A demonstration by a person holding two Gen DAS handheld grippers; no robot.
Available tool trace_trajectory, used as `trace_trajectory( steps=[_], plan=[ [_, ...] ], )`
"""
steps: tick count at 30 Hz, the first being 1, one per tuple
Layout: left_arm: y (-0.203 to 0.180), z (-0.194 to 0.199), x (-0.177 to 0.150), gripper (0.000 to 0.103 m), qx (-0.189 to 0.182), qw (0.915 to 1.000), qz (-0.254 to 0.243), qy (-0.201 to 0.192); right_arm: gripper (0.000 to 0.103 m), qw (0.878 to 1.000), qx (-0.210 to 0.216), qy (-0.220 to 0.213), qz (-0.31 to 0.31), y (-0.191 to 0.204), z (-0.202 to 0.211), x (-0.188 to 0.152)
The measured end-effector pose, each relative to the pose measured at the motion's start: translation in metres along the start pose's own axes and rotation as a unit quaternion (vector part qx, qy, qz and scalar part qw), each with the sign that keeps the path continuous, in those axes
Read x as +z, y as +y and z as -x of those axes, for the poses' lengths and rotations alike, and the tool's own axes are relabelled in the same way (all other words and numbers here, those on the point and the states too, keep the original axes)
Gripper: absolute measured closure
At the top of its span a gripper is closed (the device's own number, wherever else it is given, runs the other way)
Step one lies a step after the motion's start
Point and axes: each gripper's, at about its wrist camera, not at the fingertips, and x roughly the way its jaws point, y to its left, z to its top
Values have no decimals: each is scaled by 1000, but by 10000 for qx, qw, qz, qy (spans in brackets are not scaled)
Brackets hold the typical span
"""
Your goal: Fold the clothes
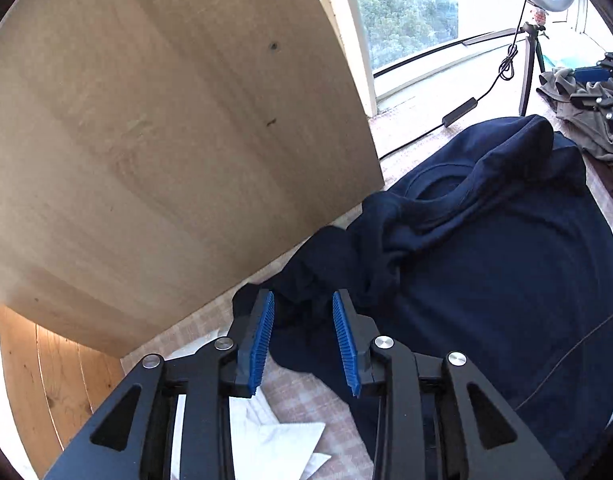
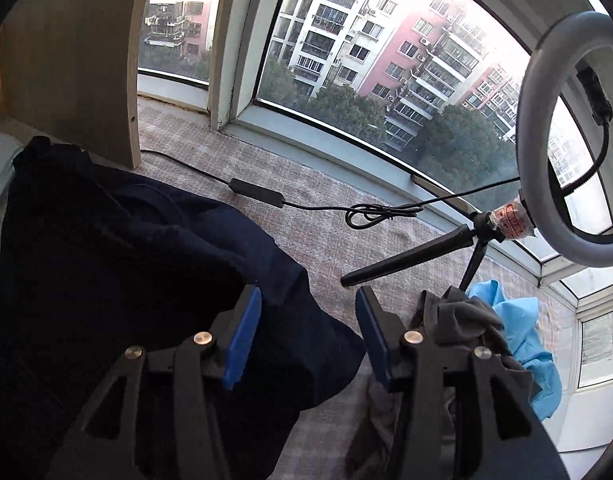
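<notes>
A dark navy sweatshirt (image 1: 486, 260) lies spread on a pale checked cover, its neck and one shoulder bunched up toward the wooden panel. My left gripper (image 1: 303, 294) is open just above the garment's rumpled near-left edge; its blue pads touch no cloth. In the right wrist view the same sweatshirt (image 2: 126, 260) fills the lower left. My right gripper (image 2: 306, 290) is open over its right-hand edge, and cloth lies under the gap without being pinched.
A light wooden panel (image 1: 166, 120) stands close on the left. A ring light on a small tripod (image 2: 562, 140) and its cable (image 2: 258, 192) lie by the window. Grey (image 2: 458, 320) and light blue (image 2: 522, 328) garments are heaped at the right. White cloth (image 1: 274, 432) lies beneath my left gripper.
</notes>
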Motion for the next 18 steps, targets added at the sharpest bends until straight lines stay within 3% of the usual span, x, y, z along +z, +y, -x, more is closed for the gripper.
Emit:
trace_trajectory(
  steps=[3, 6, 8, 14, 18],
  plan=[
    [-10, 21, -40, 73, -8, 9997, -219, -57, 54, 9995, 155, -19, -273, -7, 26, -29],
    [-5, 52, -122, 72, -403, 9990, -150, -76, 54, 9978, 504, -103, -419, 0, 62, -79],
    [-16, 52, -166, 69, -619, 9979, -185, -22, 53, 9962, 696, -75, -511, 11, 81, -129],
    [-59, 42, -293, 65, -1509, 9872, -29, 522, 52, 9847, 1055, 656, -1218, 48, 87, -283],
    [-80, 37, -359, 65, -1897, 9771, 156, 947, 52, 9684, 1396, 1009, -1804, 61, 80, -350]
  ],
)
